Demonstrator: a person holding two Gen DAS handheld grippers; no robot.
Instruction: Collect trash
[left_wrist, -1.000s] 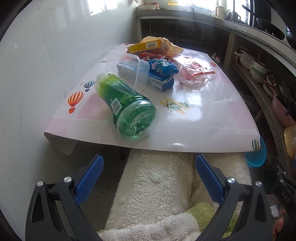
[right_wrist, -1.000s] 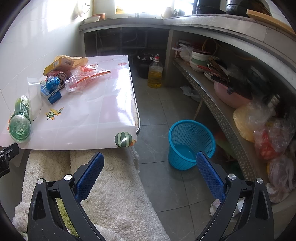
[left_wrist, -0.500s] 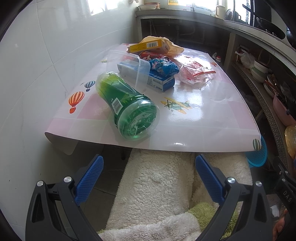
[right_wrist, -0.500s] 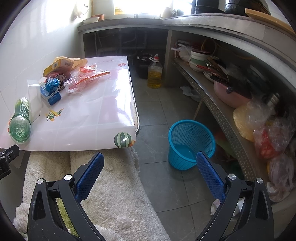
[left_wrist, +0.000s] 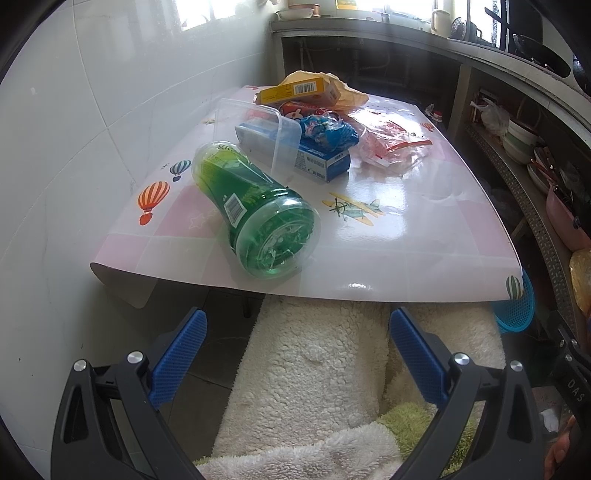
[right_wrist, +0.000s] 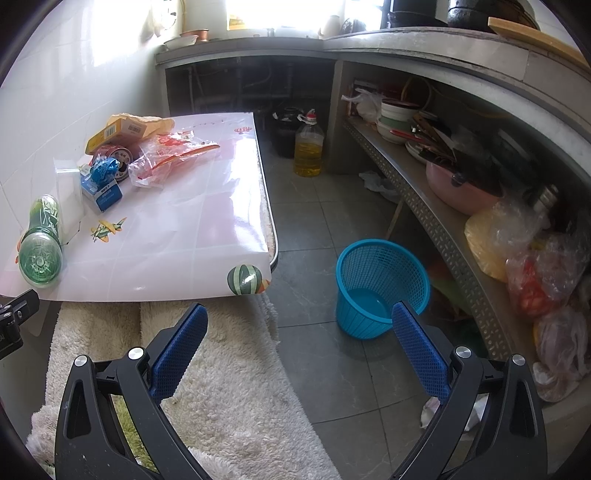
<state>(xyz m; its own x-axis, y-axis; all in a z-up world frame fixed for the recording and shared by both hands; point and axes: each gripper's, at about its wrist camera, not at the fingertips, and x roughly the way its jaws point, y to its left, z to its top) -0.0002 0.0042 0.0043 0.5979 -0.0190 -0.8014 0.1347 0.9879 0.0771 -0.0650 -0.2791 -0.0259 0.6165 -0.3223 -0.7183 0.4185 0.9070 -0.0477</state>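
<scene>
Green clear-plastic bottle (left_wrist: 255, 214) lies nearest on the worktop (left_wrist: 424, 236); left tool (left_wrist: 297, 350) spread and empty, best straddling its barrel squarely; right tool (right_wrist: 299, 347) spread too.

The green bottle (left_wrist: 255, 210), lying at about ten o'clock on the table (left_wrist: 424, 236), is showing the letters "Scre" near its far end, plus a barcode. "DAS" is showing on a black bracket (left_wrist: 570, 373) at four o'clock. The yellow box (left_wrist: 299, 92) is showing only a barcode.
</scene>
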